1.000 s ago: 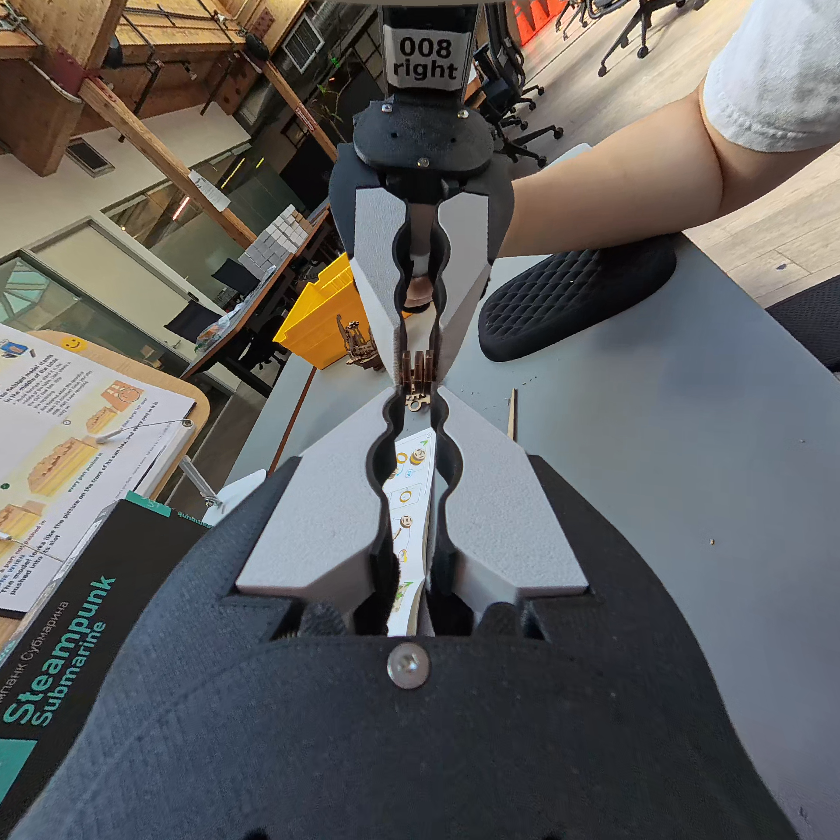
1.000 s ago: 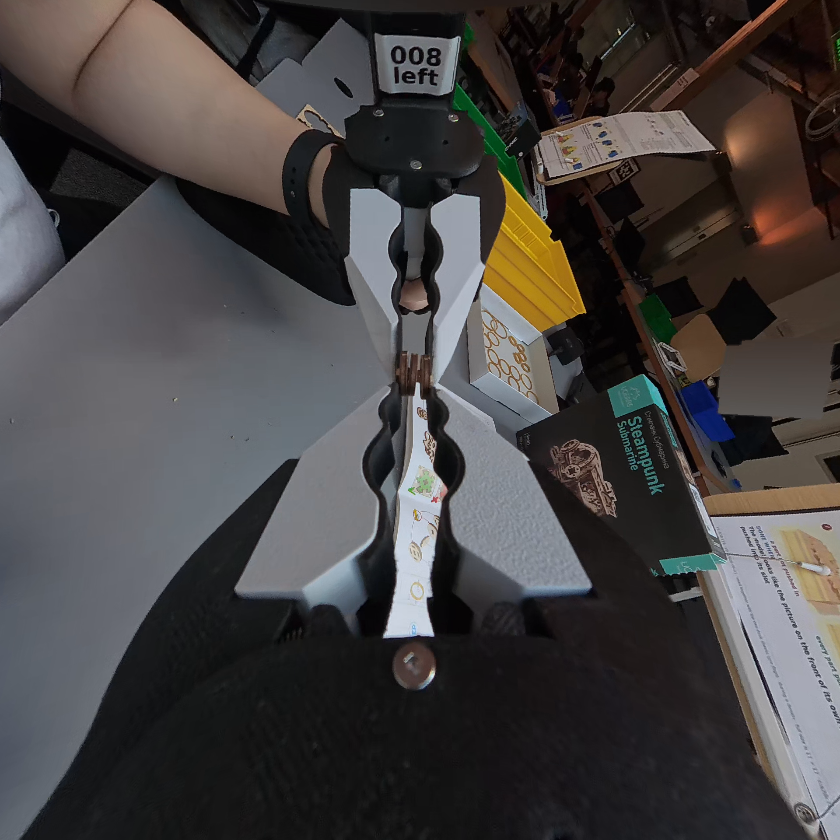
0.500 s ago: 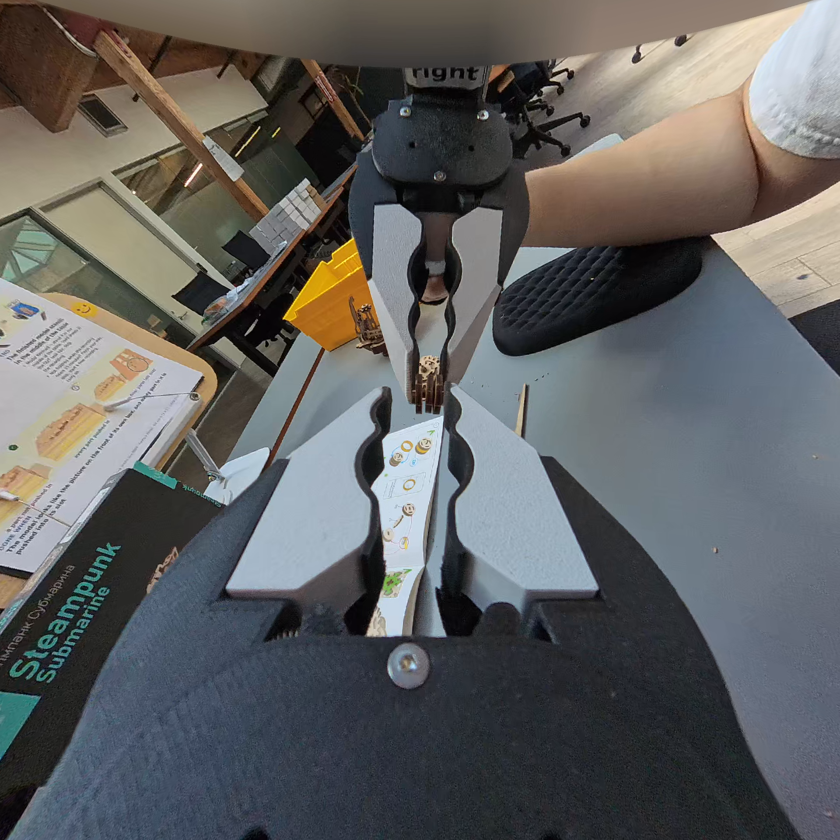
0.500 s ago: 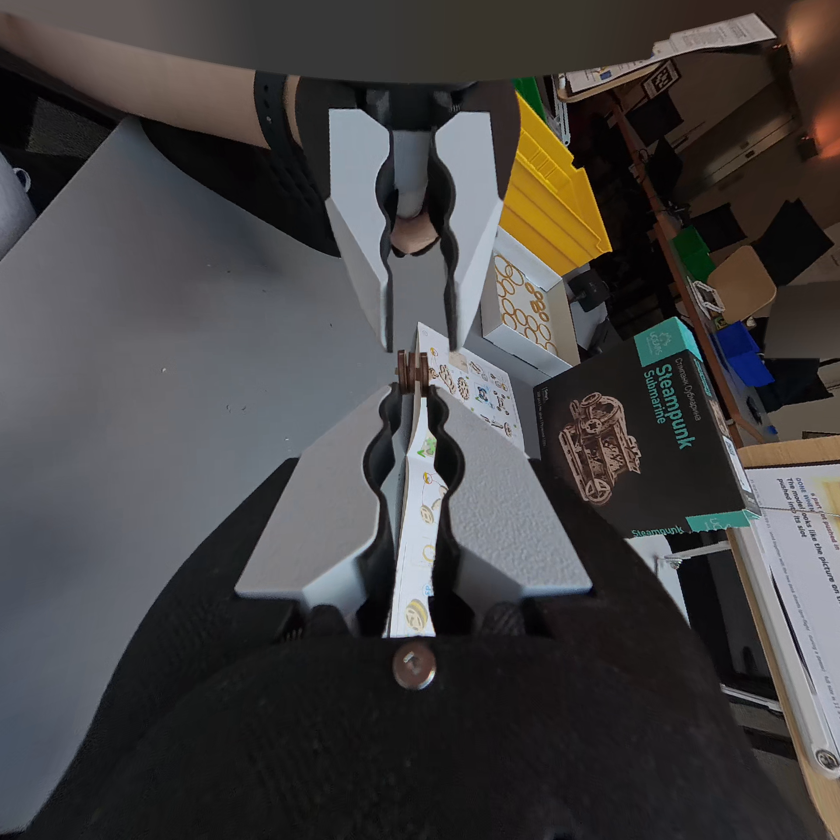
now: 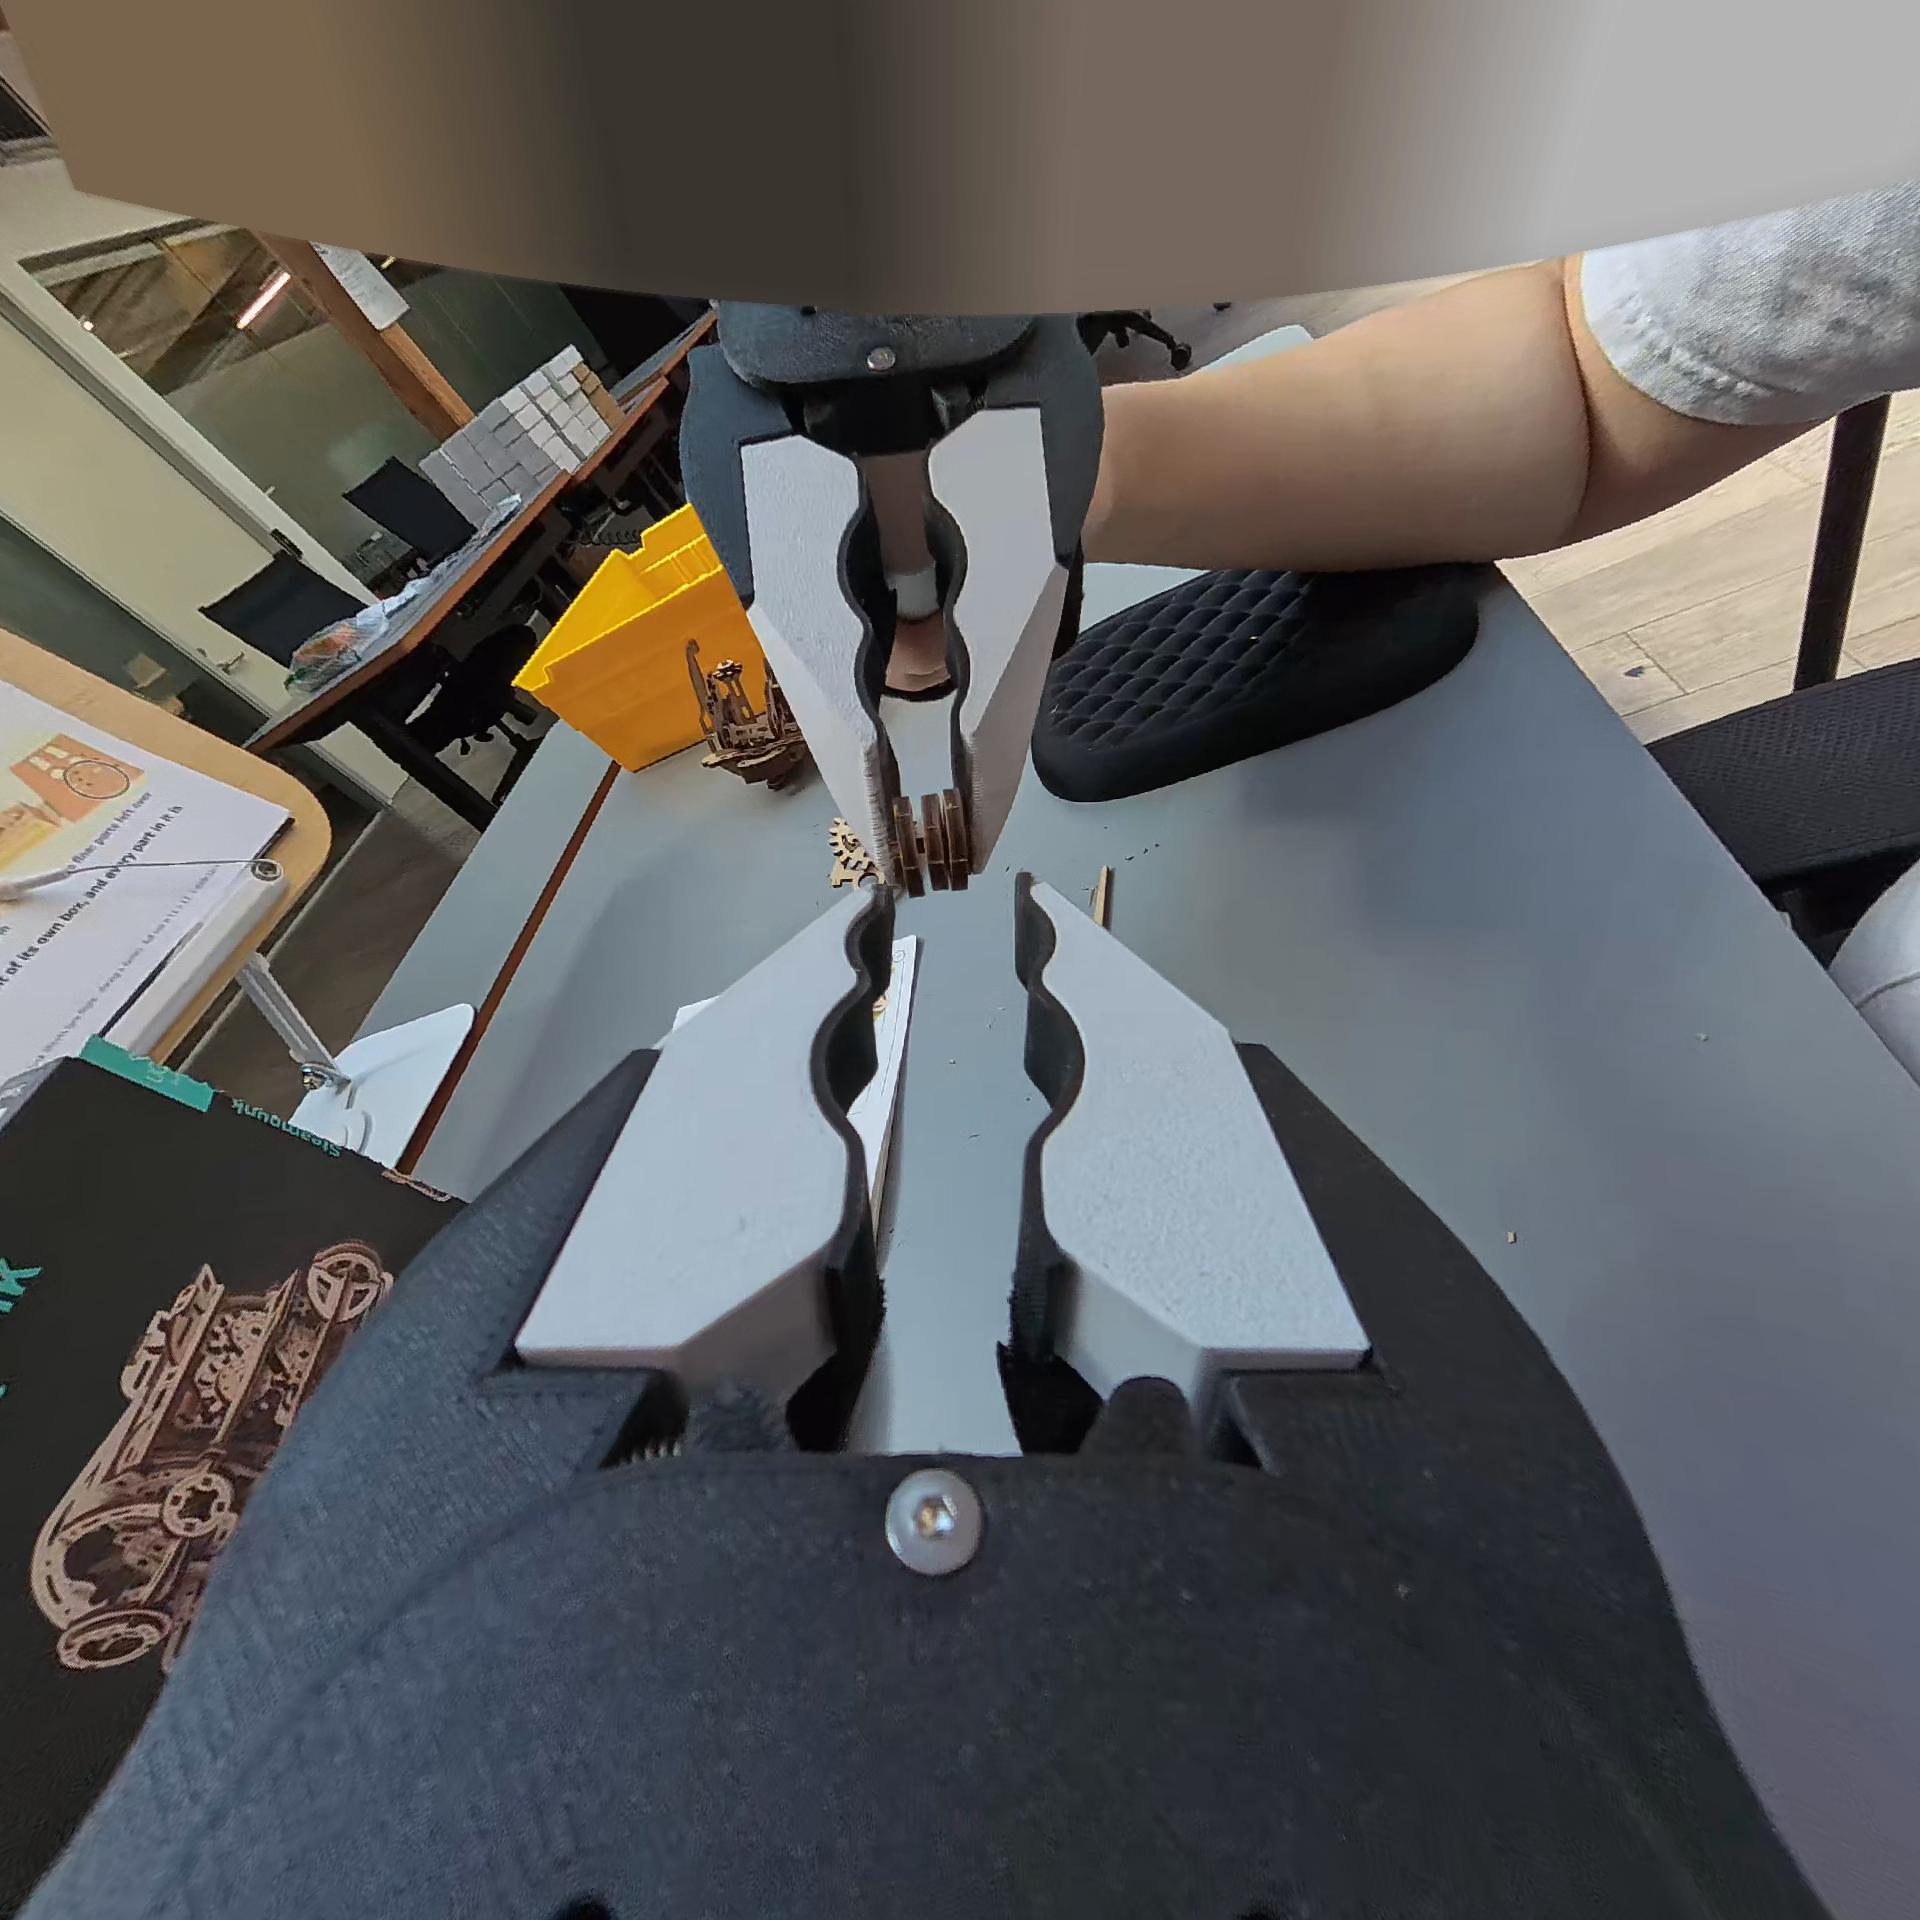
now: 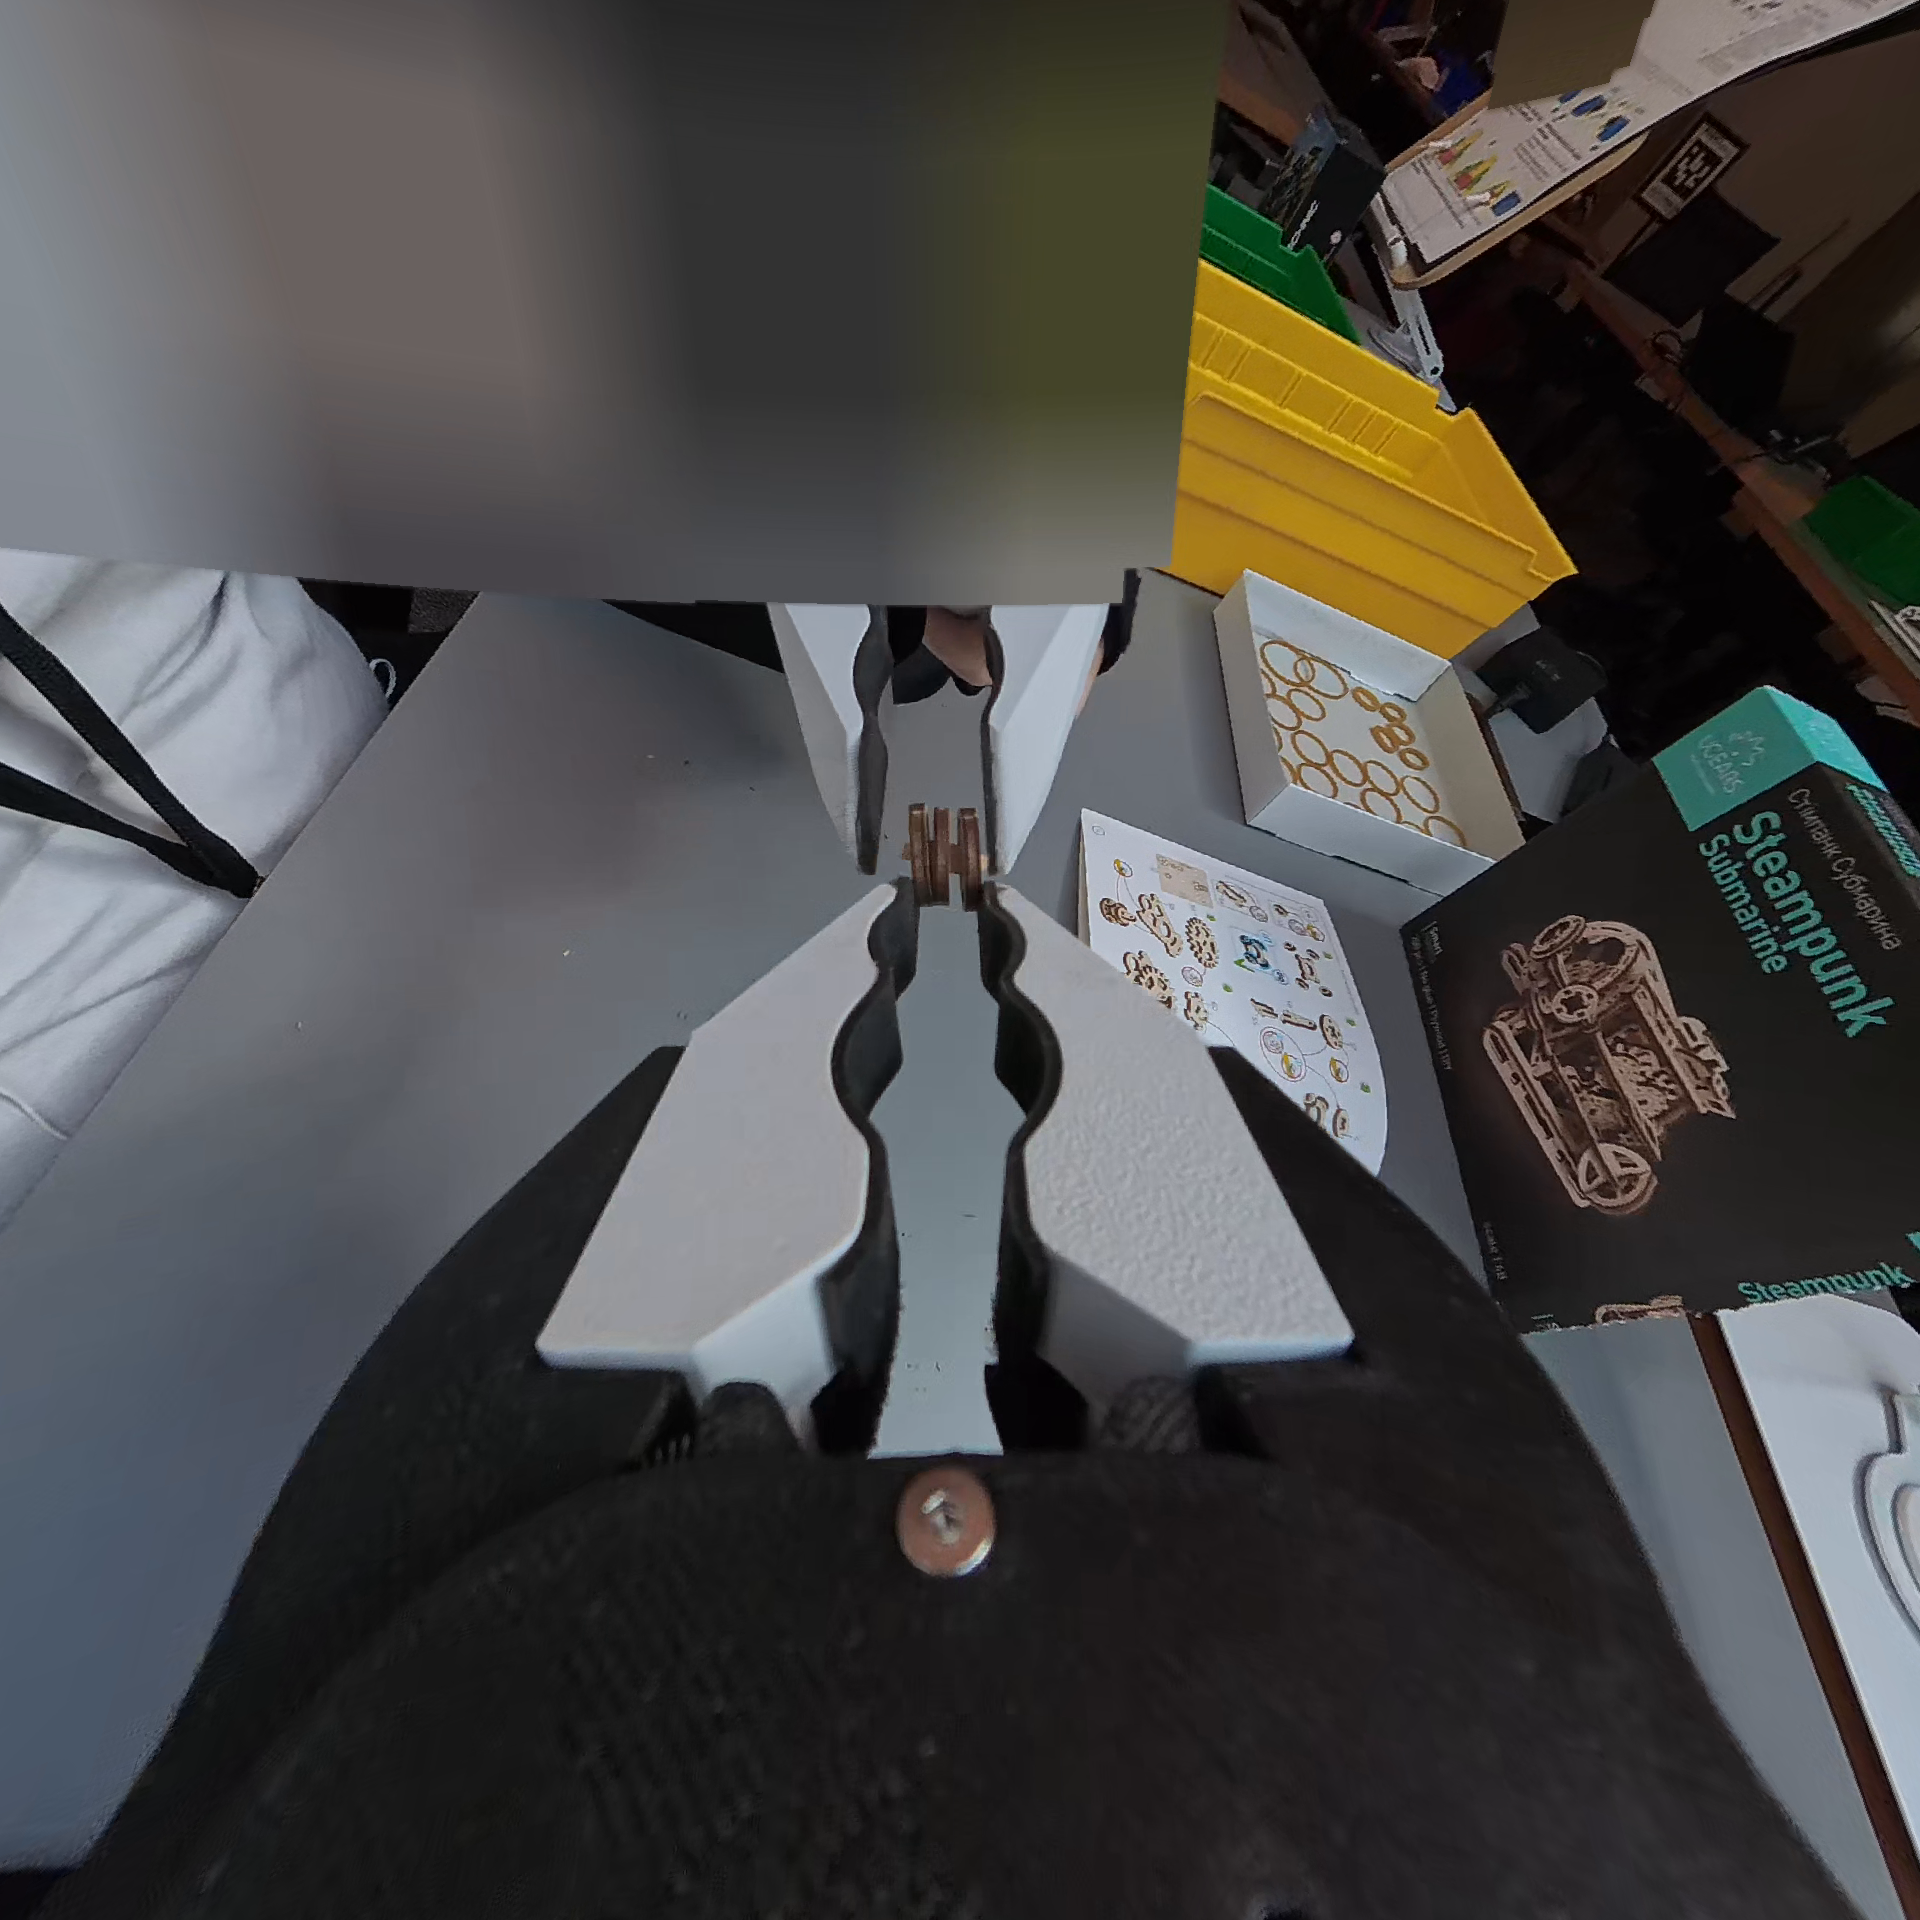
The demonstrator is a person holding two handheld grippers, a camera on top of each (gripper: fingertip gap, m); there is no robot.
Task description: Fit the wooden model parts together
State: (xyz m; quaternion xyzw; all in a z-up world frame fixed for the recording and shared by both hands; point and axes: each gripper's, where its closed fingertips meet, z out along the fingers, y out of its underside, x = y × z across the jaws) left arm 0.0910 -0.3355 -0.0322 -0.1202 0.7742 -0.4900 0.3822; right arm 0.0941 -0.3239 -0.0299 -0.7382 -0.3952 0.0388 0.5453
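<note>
Done: small brown wooden stack of three discs (image 5: 932,840) looks joined.
Right gripper (image 6: 943,894): pinches it.
Left gripper (image 5: 951,904): parted, empty.
Left: flat wooden gear (image 5: 854,854), 9 o'clock, unfitted.

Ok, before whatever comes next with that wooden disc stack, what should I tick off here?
1. Right tongs shut on the wooden disc stack: ok.
2. Left tongs open and empty: ok.
3. Stack sits between the left tongs' fingers in the right wrist view: ok.
4. Left fingers clear of the stack: cannot tell.
5. Discs fully seated together: cannot tell, gaps show between them.
6. Table below free of strays: not ok, a loose gear lies there.
</note>
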